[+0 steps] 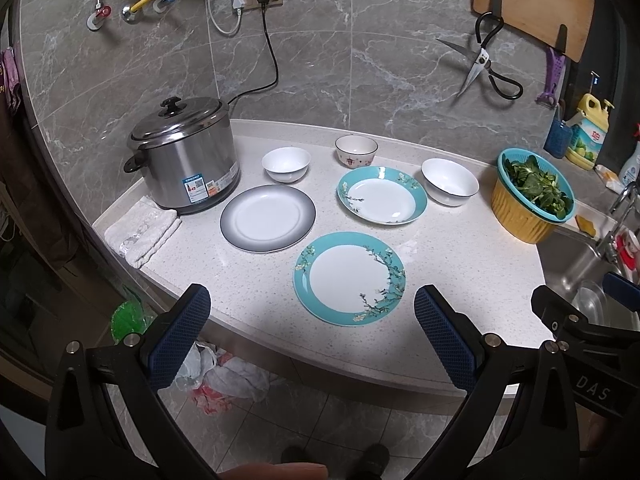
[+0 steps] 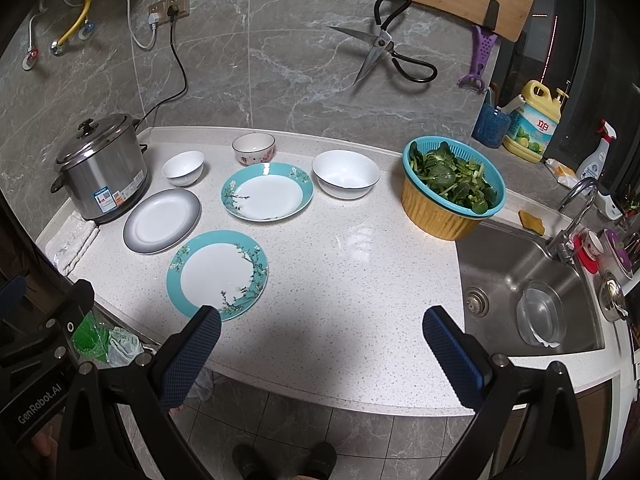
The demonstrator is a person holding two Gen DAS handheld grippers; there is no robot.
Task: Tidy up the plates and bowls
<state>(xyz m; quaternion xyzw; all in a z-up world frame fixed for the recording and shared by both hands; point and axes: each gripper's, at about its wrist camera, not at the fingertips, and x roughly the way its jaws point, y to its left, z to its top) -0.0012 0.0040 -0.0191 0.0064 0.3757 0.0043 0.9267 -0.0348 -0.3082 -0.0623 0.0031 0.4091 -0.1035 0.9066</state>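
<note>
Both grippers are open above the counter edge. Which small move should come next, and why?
Probably lower the left gripper toward the near rim of the teal flat plate. That plate lies closest, nothing is stacked yet, and the left gripper's fingers already frame it. The right gripper hovers over bare counter.

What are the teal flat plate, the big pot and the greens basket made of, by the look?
Teal flat plate: likely glazed ceramic; glossy white centre with highlights, printed blossom rim.
Big pot: looks like brushed stainless steel; grey metallic sheen, black knob and handles probably plastic.
Greens basket: looks plastic; teal perforated strainer sitting in a ribbed yellow outer bowl, matte.
</note>
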